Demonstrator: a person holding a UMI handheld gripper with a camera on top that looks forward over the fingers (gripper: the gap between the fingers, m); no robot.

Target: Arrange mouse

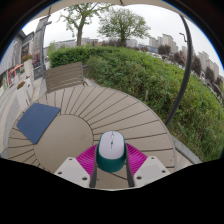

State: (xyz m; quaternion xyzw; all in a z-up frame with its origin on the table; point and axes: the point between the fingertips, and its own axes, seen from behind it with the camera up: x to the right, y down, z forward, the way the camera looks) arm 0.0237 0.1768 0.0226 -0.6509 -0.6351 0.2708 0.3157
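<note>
A white mouse with a teal base (111,146) sits between my gripper's (111,158) two fingers, and both pink pads (88,160) press on its sides. My gripper is shut on it, over the near part of a round slatted wooden table (105,108). A dark blue mouse mat (37,121) lies flat on the table, ahead of the fingers and to the left. I cannot tell whether the mouse's underside touches the table.
A slatted wooden bench (65,75) stands beyond the table's far left side. A green hedge (155,82) runs behind and to the right of the table. A thin pole (186,60) rises at the right. Trees and buildings are far off.
</note>
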